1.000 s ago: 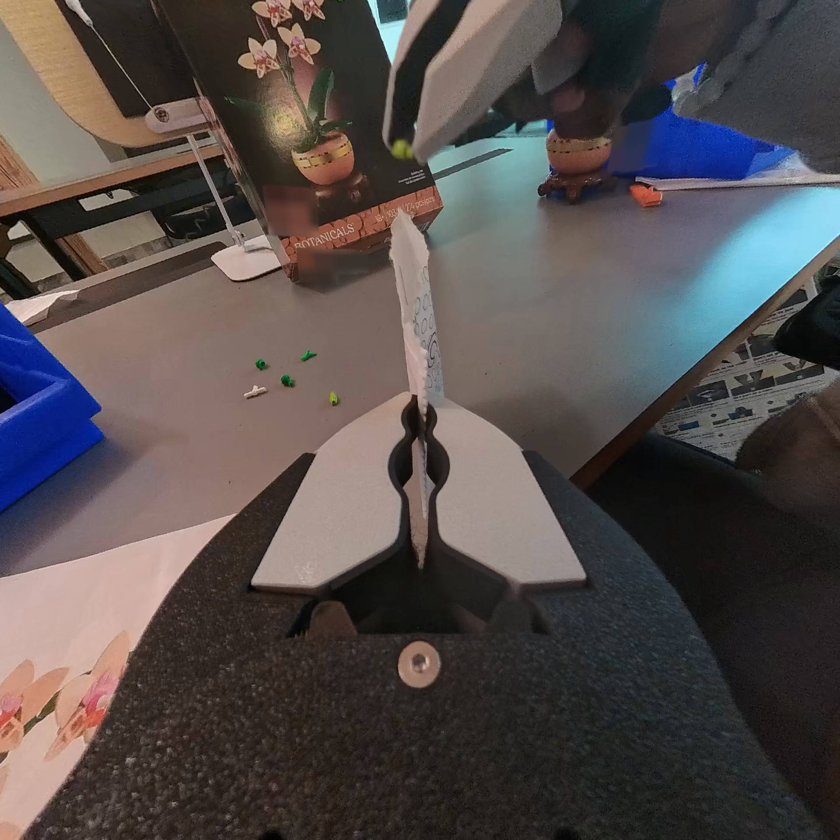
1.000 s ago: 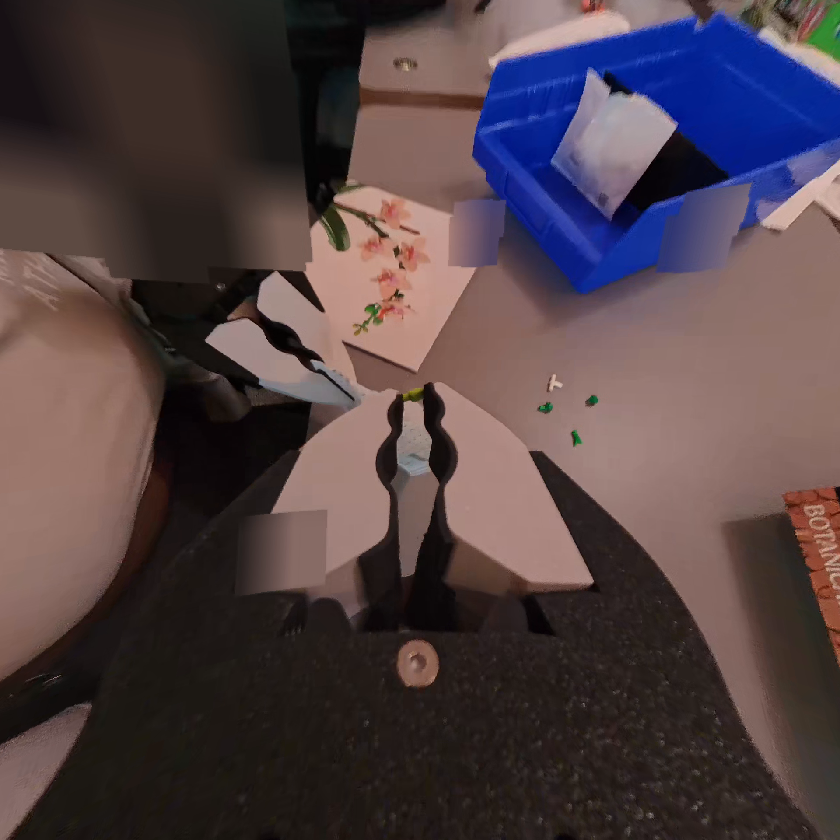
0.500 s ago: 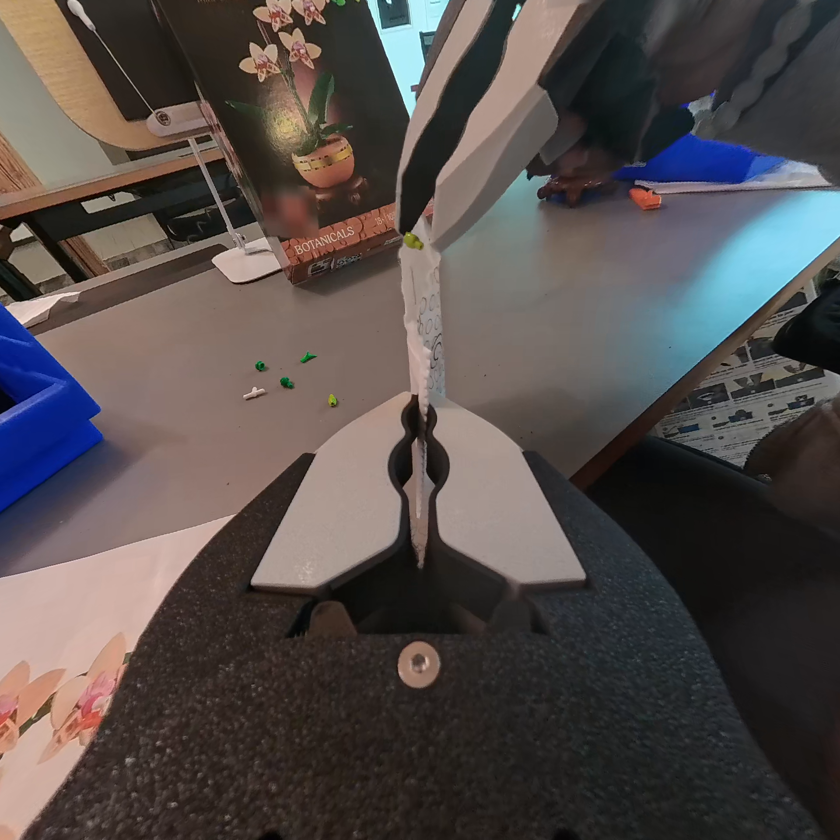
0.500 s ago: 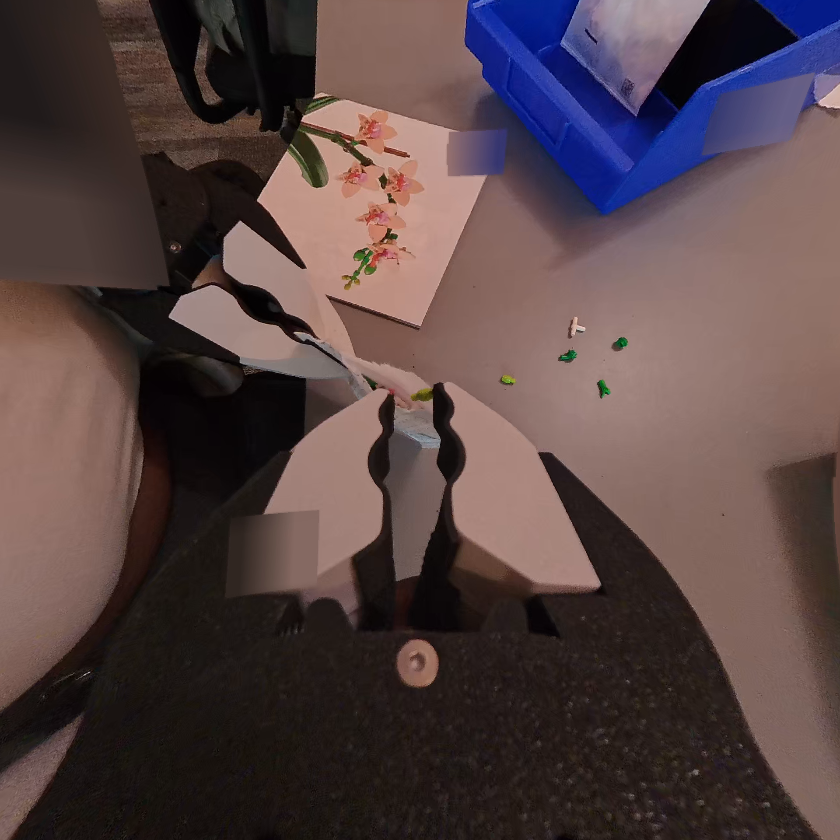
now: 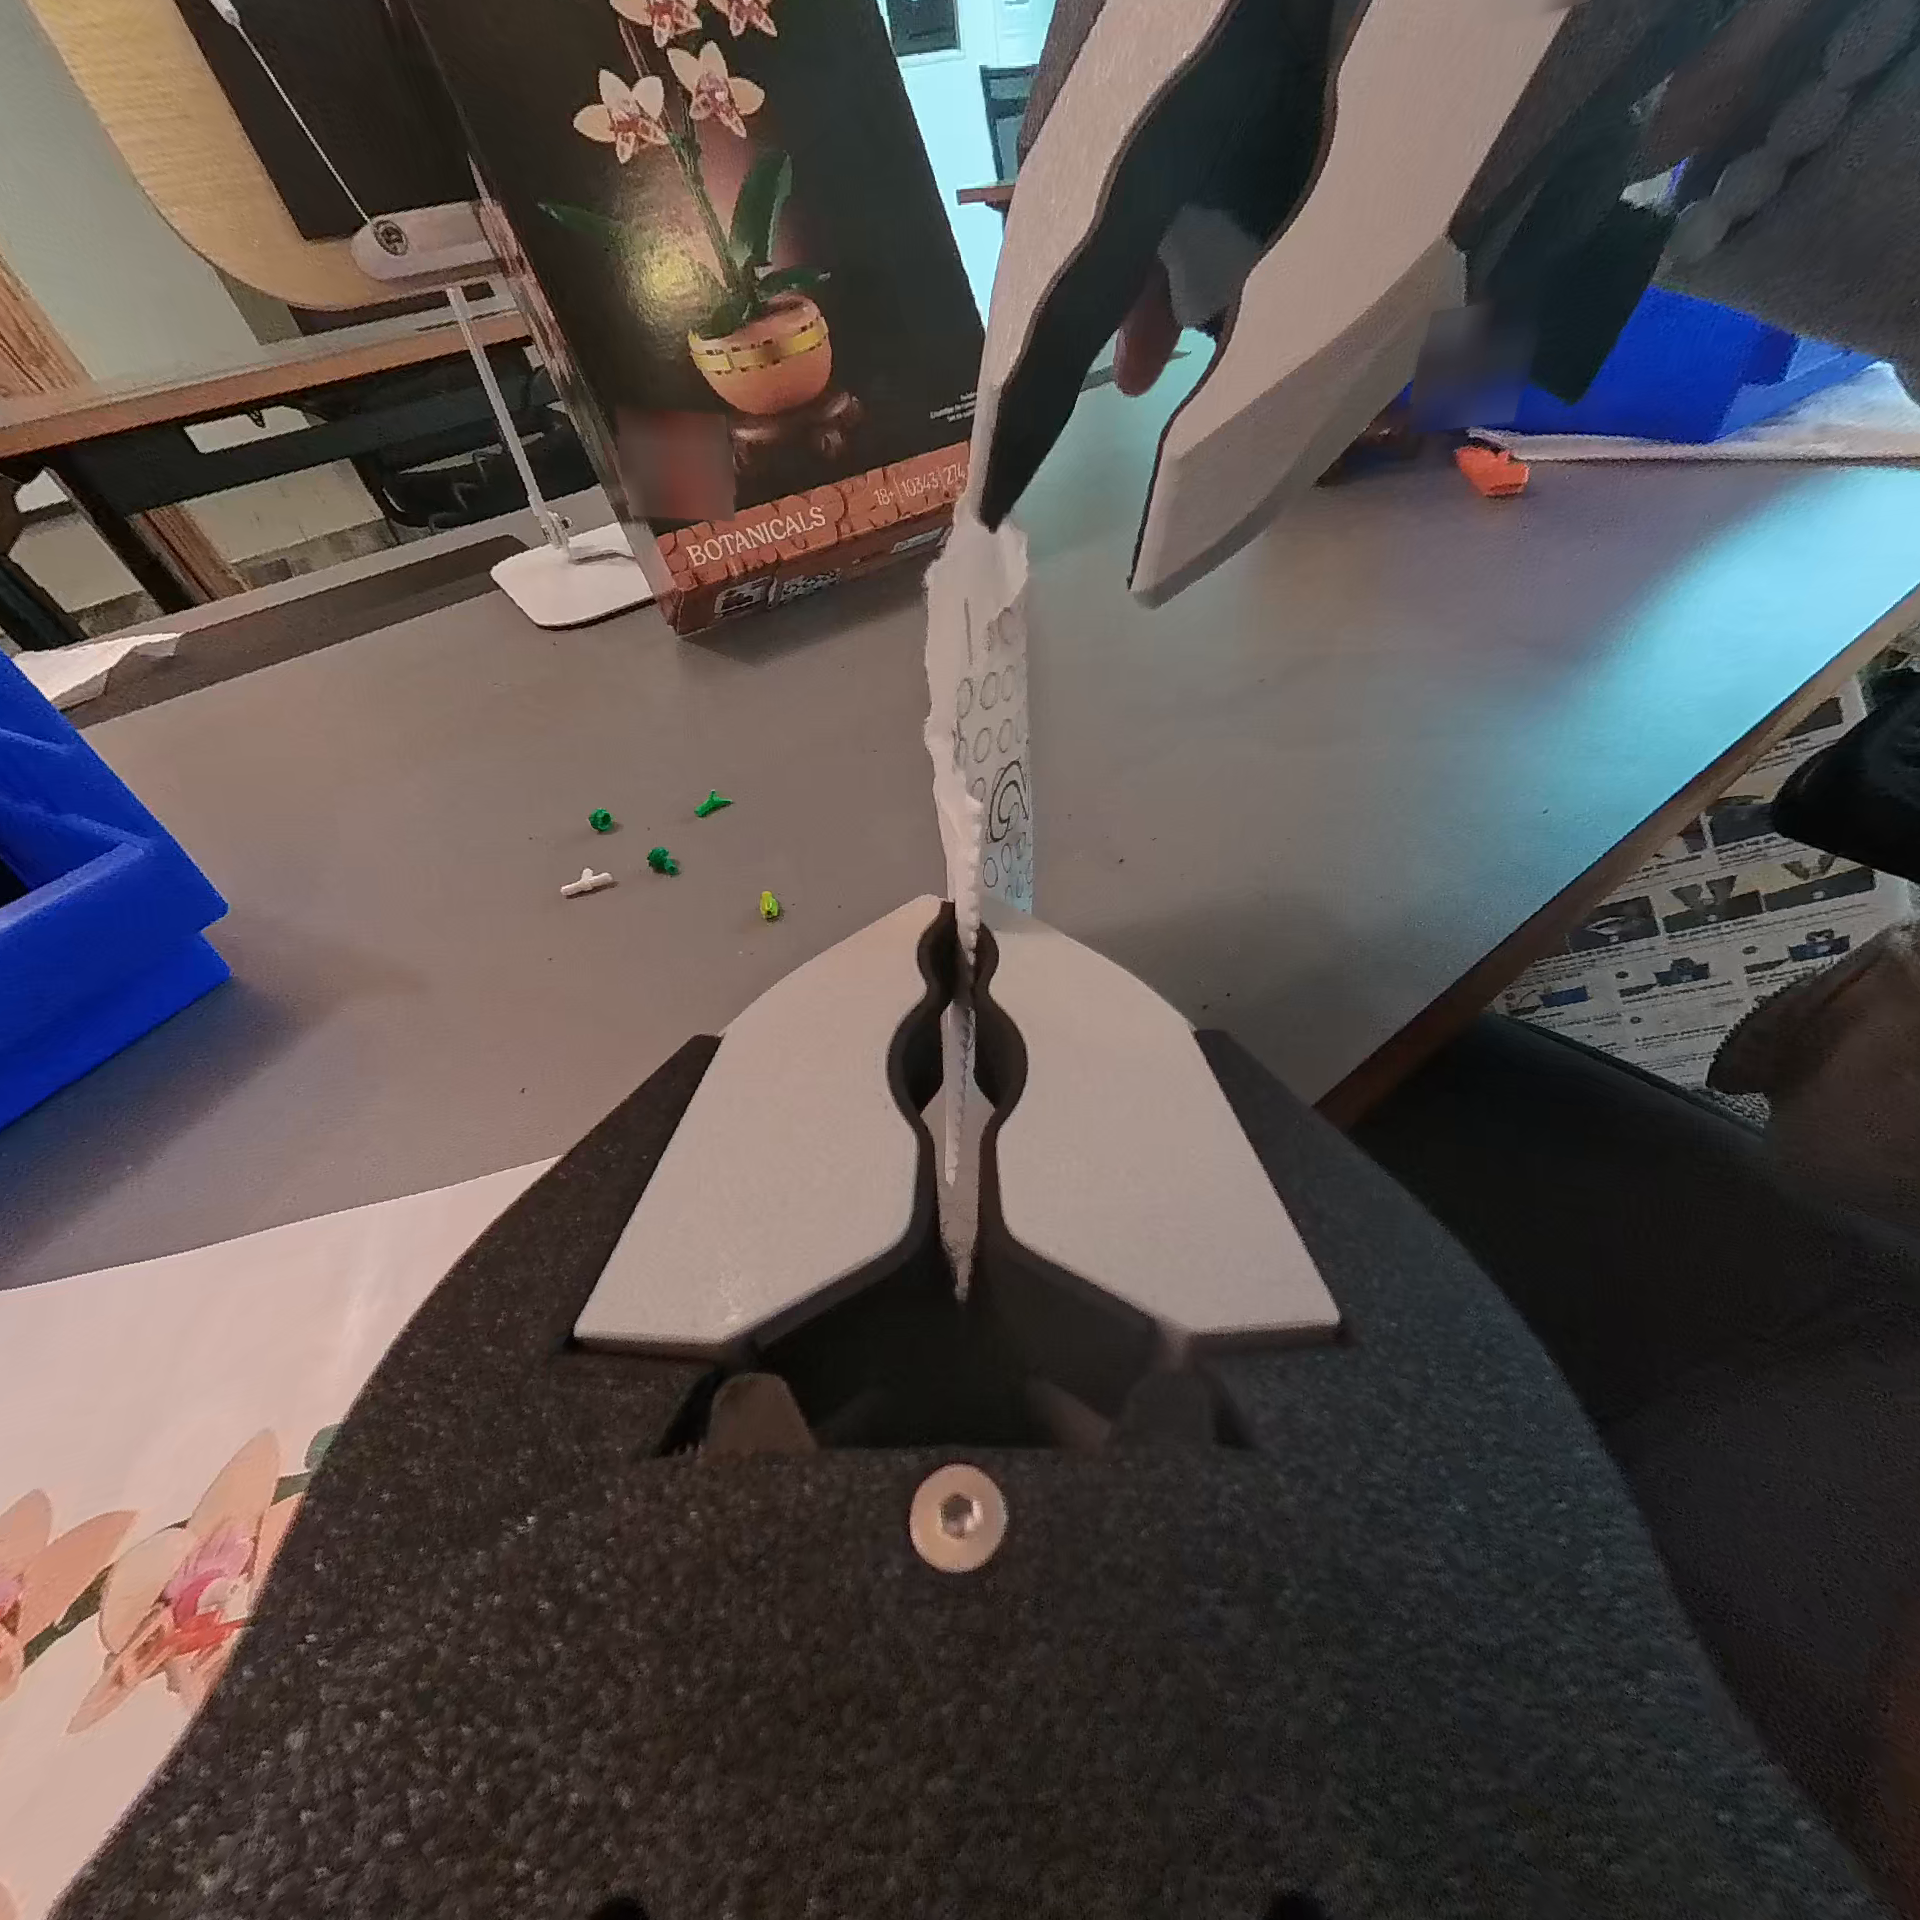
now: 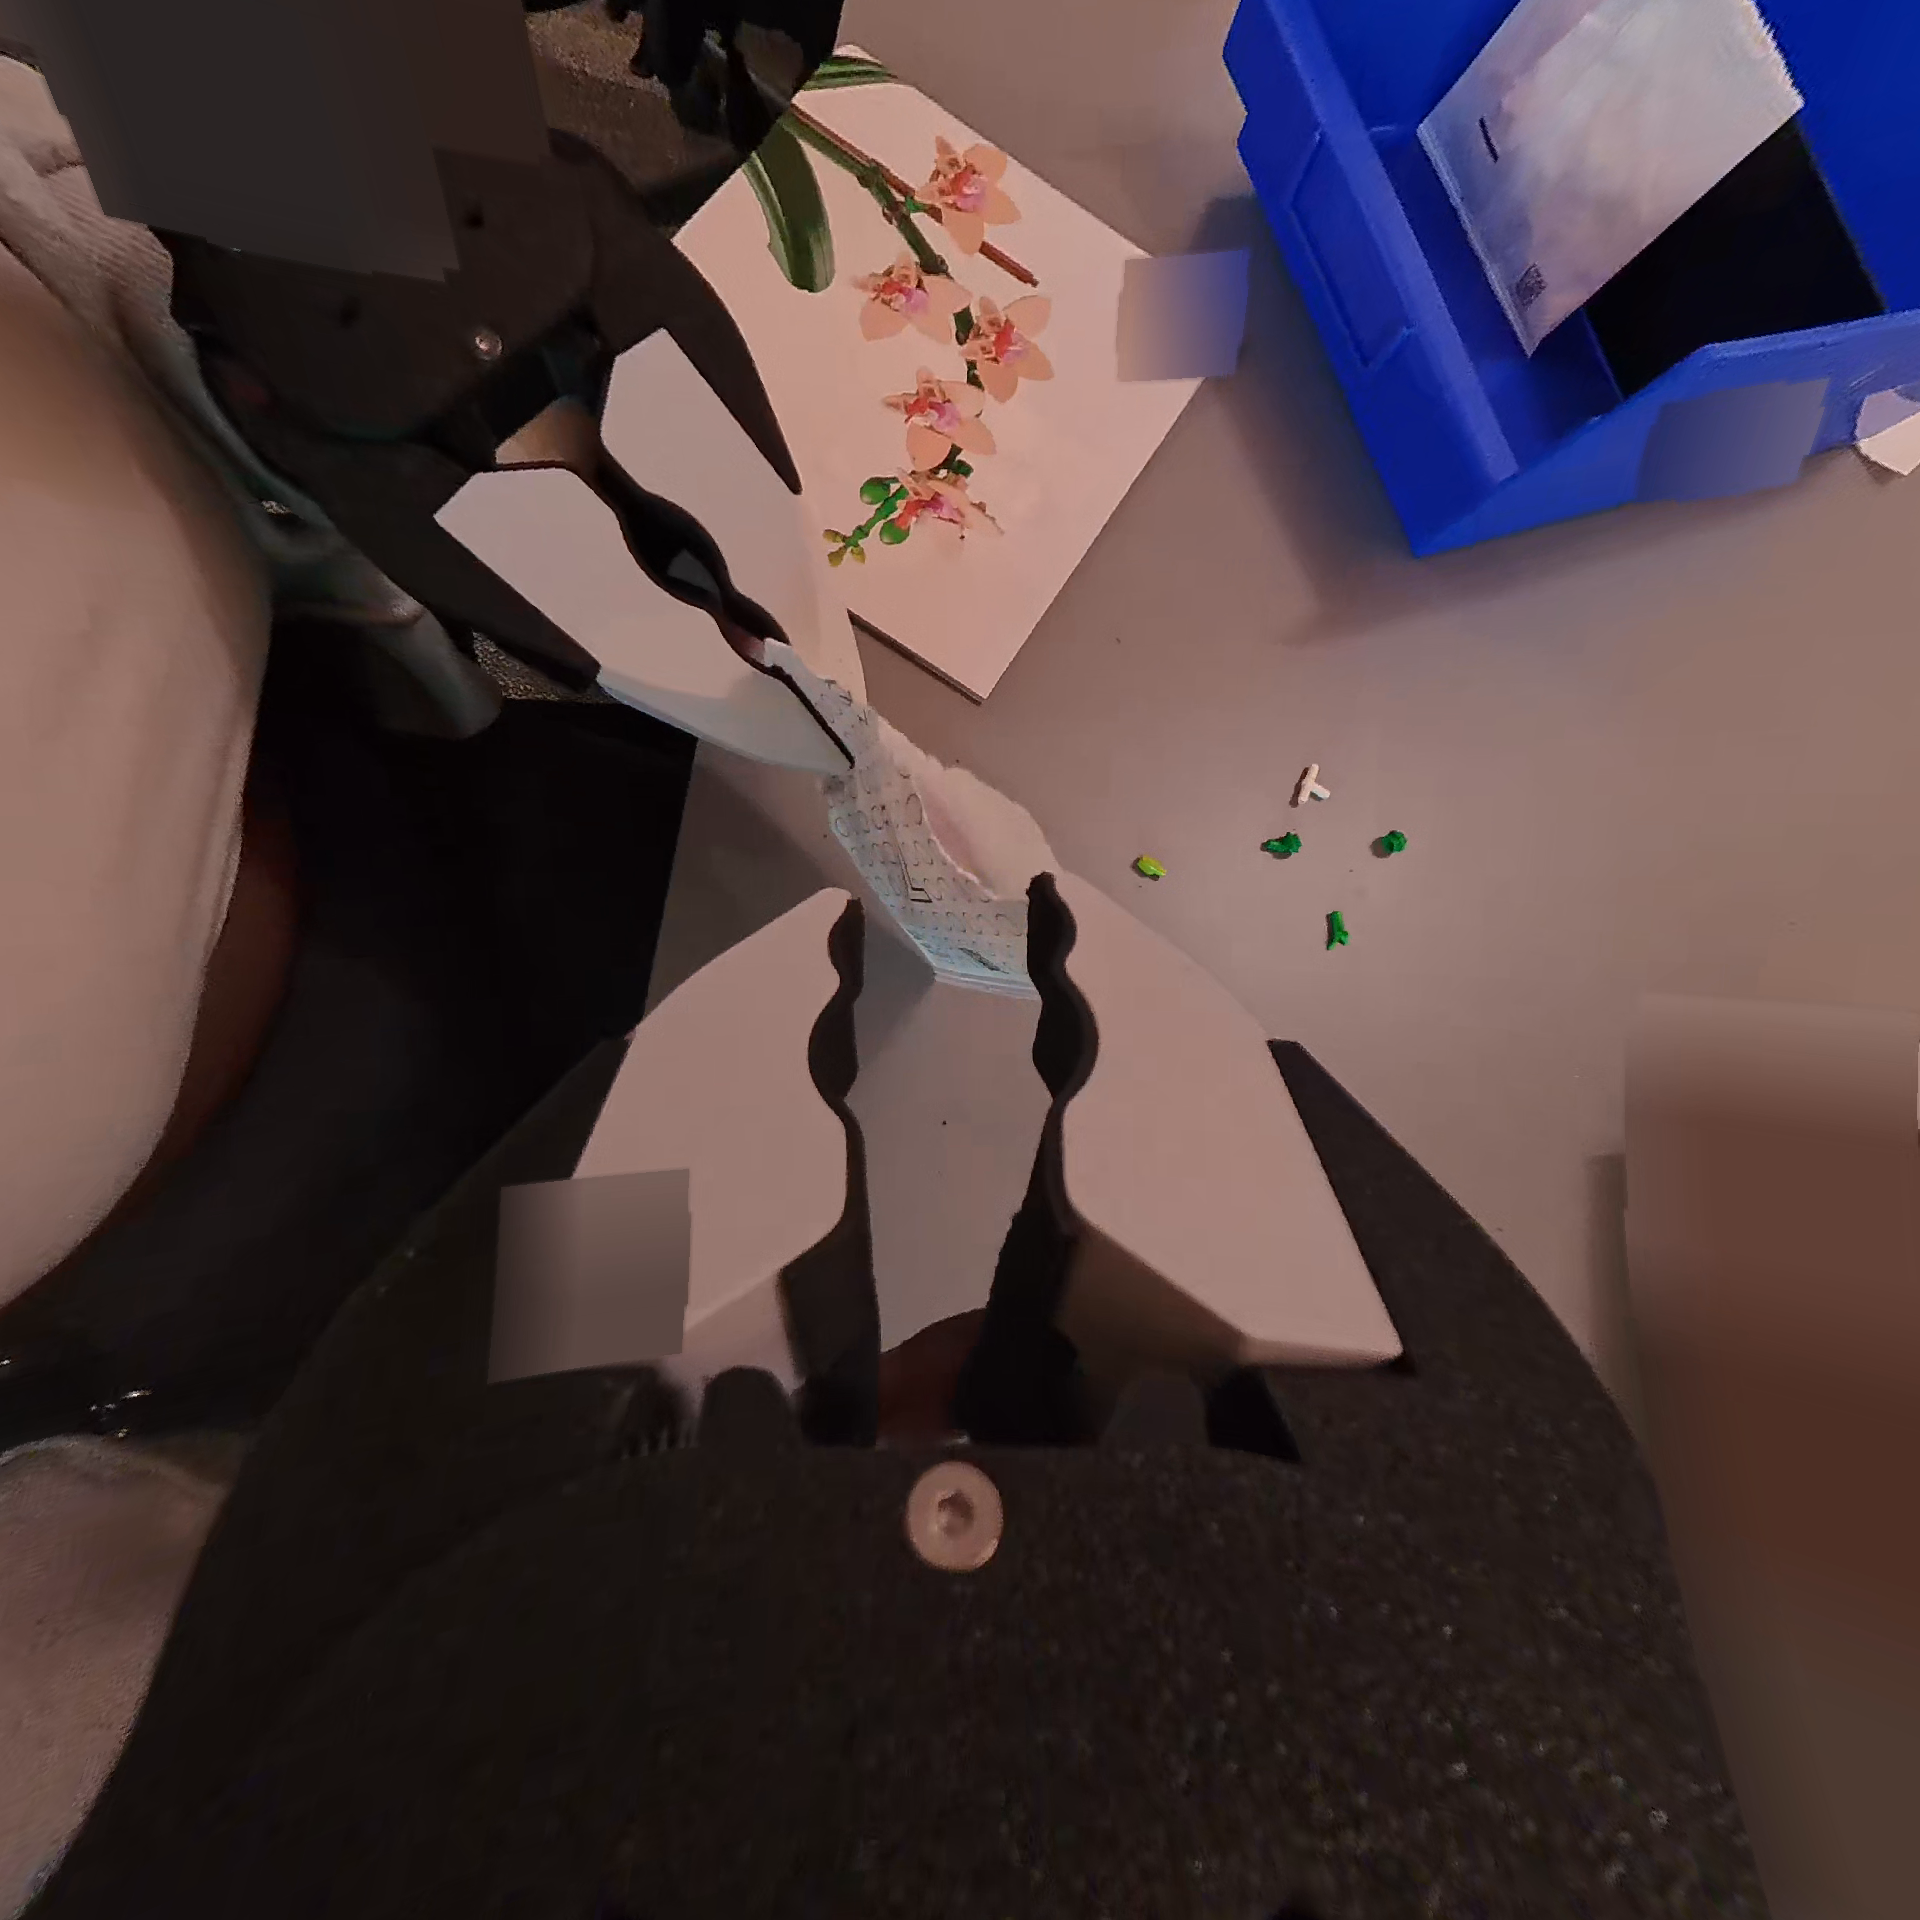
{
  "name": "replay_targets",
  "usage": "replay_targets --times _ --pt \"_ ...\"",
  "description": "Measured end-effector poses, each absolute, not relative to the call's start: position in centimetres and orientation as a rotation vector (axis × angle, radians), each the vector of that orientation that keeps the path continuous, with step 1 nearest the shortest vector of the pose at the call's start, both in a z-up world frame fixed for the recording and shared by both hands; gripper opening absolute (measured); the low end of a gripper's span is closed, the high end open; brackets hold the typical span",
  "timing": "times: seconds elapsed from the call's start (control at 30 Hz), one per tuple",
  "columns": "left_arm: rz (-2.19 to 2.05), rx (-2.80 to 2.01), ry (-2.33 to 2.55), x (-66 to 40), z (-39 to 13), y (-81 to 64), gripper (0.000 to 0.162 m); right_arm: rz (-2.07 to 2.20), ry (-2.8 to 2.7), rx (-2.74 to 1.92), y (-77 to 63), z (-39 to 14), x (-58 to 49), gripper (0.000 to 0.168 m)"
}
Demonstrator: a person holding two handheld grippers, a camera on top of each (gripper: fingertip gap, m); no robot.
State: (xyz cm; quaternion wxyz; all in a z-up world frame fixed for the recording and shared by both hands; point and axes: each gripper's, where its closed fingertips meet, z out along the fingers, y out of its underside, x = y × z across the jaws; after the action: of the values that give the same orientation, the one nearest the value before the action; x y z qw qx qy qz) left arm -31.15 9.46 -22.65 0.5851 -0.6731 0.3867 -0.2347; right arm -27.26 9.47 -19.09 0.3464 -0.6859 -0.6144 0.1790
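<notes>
My left gripper [image 5: 961, 920] is shut on a small torn white paper bag [image 5: 982, 727] printed with circles, held upright above the grey table [image 5: 1299, 748]. My right gripper [image 5: 1070, 551] hangs over the bag's top, open, its left fingertip touching the bag's upper edge. In the right wrist view the right gripper [image 6: 945, 899] is open around the end of the bag [image 6: 904, 842], with the left gripper [image 6: 821, 743] holding the other end. Several tiny green pieces [image 5: 662, 859], a white piece [image 5: 587, 883] and a lime piece [image 5: 768, 904] lie on the table.
A dark box with an orchid picture [image 5: 727, 312] stands at the back. A blue bin [image 6: 1507, 395] holds a white bag [image 6: 1600, 156]. An orchid booklet [image 6: 935, 416] lies near the table's front edge. The table edge [image 5: 1558, 914] runs on the right. A person's body is at the left of the right wrist view. The left gripper's tips are roughly 6 centimetres from the right gripper's. The white piece [image 5: 587, 883] is about equally far from each gripper, around 15 centimetres. The right camera catches it too, in the right wrist view [image 6: 1323, 774].
The right gripper came down to the top of the bag shut on a lime piece, then opened. The lime piece no longer shows at its tips. The left gripper held still.
</notes>
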Motion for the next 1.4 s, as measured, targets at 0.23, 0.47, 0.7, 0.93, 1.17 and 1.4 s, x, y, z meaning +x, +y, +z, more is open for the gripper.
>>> replay_targets --times 0.23,0.47,0.7,0.93,1.17,1.4 --pt "-0.543 -1.562 0.917 -31.3 -22.7 9.1 0.000 0.653 -1.434 -1.678 11.2 -16.6 -26.7 0.025" --pt "-0.475 -1.498 0.977 -31.8 -22.8 8.4 0.000 0.909 -1.543 -1.690 15.2 -22.3 -27.2 0.020" --pt "-0.403 -1.445 1.030 -31.9 -22.5 8.0 0.000 0.911 -1.647 -1.740 16.3 -25.1 -28.0 0.015" --pt "-0.445 -1.462 1.016 -31.9 -22.6 8.1 0.000 0.726 -1.768 -1.803 17.4 -28.7 -29.1 0.016" --pt "-0.458 -1.472 1.007 -32.0 -22.6 8.2 0.000 0.783 -1.764 -1.791 18.5 -28.8 -29.8 0.012" --pt "-0.466 -1.477 0.999 -32.0 -22.7 8.3 0.000 0.816 -1.770 -1.795 18.6 -28.8 -30.2 0.016"
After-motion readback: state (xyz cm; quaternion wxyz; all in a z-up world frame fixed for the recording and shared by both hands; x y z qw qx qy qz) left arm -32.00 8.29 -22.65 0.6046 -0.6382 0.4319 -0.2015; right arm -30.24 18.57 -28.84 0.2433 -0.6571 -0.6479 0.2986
